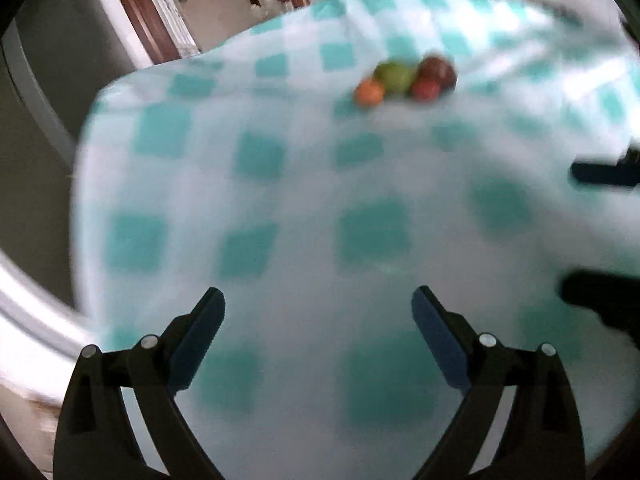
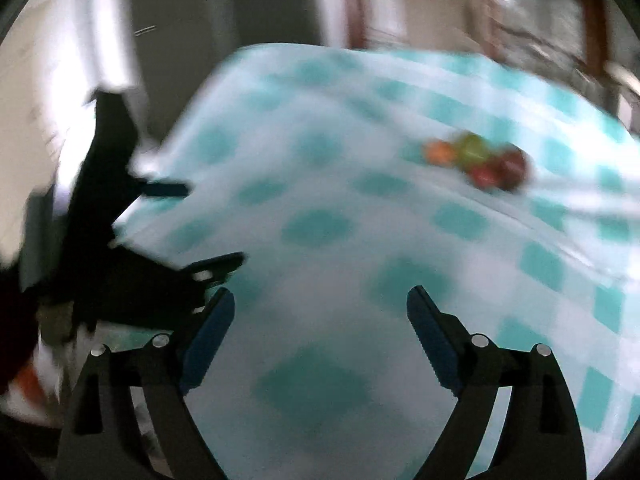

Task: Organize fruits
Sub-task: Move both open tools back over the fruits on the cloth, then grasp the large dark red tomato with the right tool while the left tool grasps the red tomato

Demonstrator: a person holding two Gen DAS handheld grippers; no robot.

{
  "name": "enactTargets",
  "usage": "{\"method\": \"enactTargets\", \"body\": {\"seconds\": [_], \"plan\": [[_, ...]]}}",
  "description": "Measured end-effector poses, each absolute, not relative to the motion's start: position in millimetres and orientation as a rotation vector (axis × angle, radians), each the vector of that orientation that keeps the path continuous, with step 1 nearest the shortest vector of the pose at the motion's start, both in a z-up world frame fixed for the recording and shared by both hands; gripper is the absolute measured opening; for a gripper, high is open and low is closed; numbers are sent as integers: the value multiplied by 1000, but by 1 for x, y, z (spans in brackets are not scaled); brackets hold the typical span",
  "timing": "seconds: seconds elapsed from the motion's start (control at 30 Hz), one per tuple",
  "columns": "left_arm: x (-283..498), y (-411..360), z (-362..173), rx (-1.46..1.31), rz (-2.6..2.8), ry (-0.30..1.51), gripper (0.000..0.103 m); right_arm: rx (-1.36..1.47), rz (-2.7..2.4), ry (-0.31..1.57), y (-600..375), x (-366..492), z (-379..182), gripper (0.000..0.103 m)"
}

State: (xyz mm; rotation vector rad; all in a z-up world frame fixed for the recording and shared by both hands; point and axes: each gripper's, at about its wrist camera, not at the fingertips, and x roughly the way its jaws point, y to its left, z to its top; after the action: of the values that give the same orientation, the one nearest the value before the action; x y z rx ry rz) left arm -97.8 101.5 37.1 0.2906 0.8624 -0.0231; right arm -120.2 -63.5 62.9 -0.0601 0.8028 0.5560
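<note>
A small cluster of fruits lies on the teal-and-white checked tablecloth (image 1: 280, 200): an orange fruit (image 1: 369, 93), a green one (image 1: 394, 75), a small red one (image 1: 425, 89) and a dark red one (image 1: 438, 69). The cluster also shows in the right wrist view (image 2: 480, 160), blurred. My left gripper (image 1: 319, 300) is open and empty, well short of the fruits. My right gripper (image 2: 320, 300) is open and empty, also well short of them. Each gripper shows at the other view's edge: the right one (image 1: 600, 174), the left one (image 2: 168, 272).
The table's left edge (image 1: 86, 184) drops off toward a grey wall. A wooden door frame (image 1: 140, 12) and furniture stand behind the table. Both views are motion-blurred.
</note>
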Motion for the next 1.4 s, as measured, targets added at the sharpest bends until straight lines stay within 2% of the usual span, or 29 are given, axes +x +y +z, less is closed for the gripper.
{"method": "enactTargets", "body": {"seconds": [0.17,0.33,0.47,0.67,0.73,0.93,1.0,1.3,1.4], "plan": [[-34,74,28,70,-142,827,95,-11,366,827,-113,-38,49,86],[3,68,20,6,-193,850,95,138,304,865,-146,38,35,86],[24,70,21,13,-200,864,95,227,313,865,-146,78,31,86],[50,74,17,-97,-236,902,95,133,313,911,-118,133,15,84],[57,69,16,-126,-269,913,95,135,309,941,-116,144,11,80],[81,38,11,-106,-327,938,95,168,341,990,-115,167,0,77],[92,28,10,-120,-339,940,95,180,390,997,-114,168,2,66],[139,-20,3,-153,-291,952,95,311,318,904,-165,156,17,66],[150,-34,2,-117,-209,944,83,338,306,906,-181,152,17,66]]}}
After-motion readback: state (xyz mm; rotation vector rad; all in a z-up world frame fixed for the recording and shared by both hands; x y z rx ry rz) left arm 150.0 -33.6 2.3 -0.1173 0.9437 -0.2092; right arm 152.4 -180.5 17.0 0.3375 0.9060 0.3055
